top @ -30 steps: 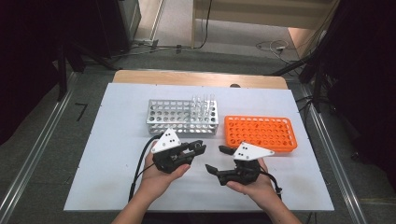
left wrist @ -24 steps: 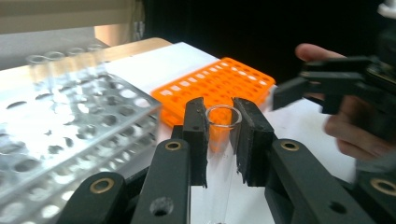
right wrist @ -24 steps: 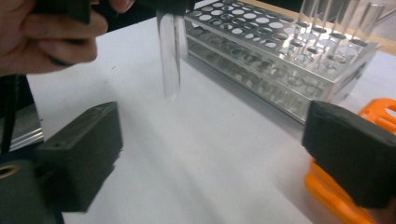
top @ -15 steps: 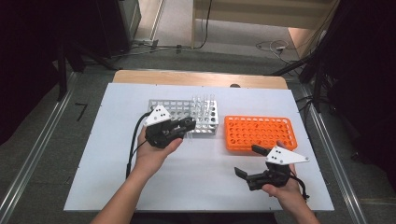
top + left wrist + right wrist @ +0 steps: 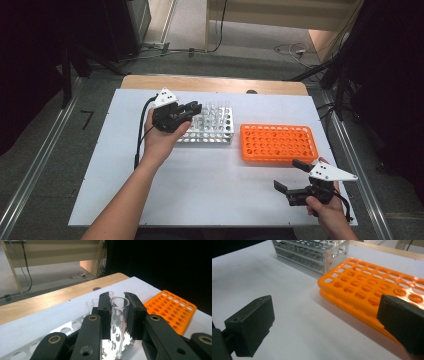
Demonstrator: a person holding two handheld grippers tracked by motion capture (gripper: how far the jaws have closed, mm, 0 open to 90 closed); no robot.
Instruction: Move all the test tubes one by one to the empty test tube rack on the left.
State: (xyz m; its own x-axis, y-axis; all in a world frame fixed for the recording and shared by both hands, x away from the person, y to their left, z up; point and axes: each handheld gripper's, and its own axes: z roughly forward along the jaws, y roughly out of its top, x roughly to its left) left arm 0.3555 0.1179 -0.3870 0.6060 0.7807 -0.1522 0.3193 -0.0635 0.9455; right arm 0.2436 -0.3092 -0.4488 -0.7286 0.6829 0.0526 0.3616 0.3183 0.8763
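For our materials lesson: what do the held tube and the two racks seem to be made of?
Test tube: clear, glossy, glass or clear plastic; you see through it. Silver rack: probably metal, with shiny reflective walls. Orange rack: likely moulded plastic, uniformly coloured, smooth with a slight sheen.

Left tool (image 5: pixel 192 109) now over rack (image 5: pixel 215 131); right tool (image 5: pixel 296 176) seemingly wider.

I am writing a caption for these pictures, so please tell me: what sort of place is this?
Probably a laboratory-style recording setup, not a home. A white table holds a silver metal test-tube rack and an empty orange plastic tube rack. A clear glass test tube sits between black jaws, and cables lie on the bare floor behind.
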